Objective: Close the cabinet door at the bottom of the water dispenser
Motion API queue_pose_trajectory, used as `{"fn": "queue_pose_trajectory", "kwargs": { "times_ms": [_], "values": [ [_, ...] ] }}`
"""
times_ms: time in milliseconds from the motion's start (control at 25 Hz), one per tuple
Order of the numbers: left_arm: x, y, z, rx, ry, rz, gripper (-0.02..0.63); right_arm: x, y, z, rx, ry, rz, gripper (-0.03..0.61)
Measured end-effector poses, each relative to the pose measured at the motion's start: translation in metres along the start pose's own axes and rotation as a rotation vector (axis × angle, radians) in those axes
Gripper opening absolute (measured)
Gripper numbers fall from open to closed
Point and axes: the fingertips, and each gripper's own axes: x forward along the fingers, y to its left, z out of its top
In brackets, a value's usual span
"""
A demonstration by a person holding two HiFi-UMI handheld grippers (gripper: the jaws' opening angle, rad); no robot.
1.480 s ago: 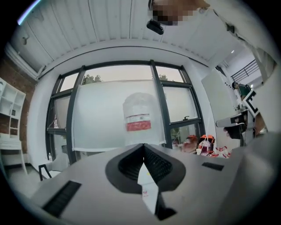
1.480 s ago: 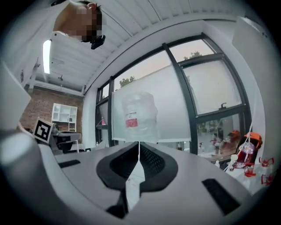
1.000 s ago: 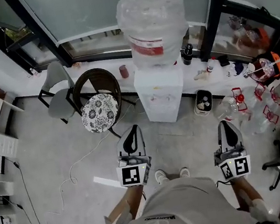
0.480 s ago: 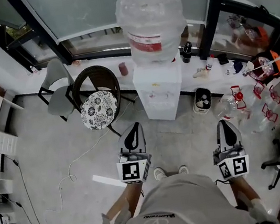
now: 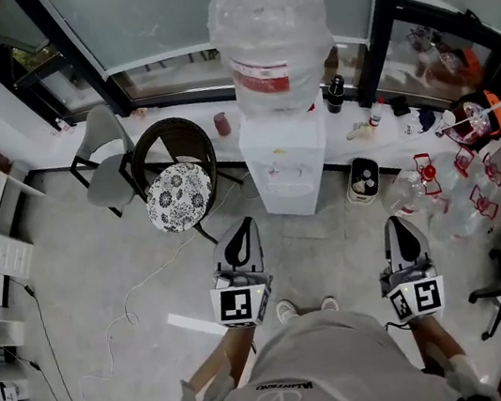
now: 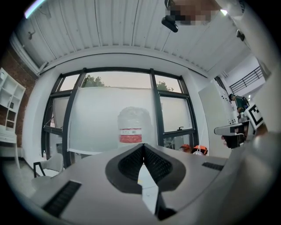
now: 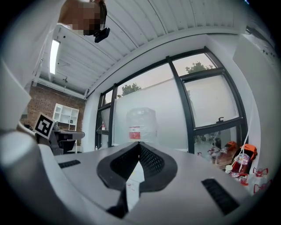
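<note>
As I hold both claws out level over the floor, my shoes [image 5: 293, 311] show at the bottom centre of the head view, between the two. The left gripper [image 5: 242, 229] sits lower centre-left. In its own view the jaws are pressed together, pads meeting in a line with nothing between them. The right gripper [image 5: 398, 223] sits lower right, likewise closed and empty.

Just past the left gripper's tip stands a wicker chair [image 5: 175, 145] with a floral cushion [image 5: 179, 197], and a grey chair [image 5: 104, 176] stands to its left. The water dispenser [image 5: 286, 155] is in the upper middle of the frame, against the window ledge and well apart from both claws, with a small bin [image 5: 364, 182] beside it on the right. Its cabinet door [image 5: 287, 200] at the bottom faces me, too foreshortened for me to tell whether it is ajar. The water bottle [image 5: 272, 34] stands on top.
</note>
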Motion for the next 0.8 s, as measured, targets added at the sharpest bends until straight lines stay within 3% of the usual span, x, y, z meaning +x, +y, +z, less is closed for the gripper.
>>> {"fn": "queue_pose_trajectory", "kwargs": {
  "times_ms": [800],
  "values": [
    [-0.012,0.002,0.000,-0.011,-0.026,0.008,0.008,-0.002,0.006,-0.006,-0.005,0.013,-0.021,0.015]
  ]
}}
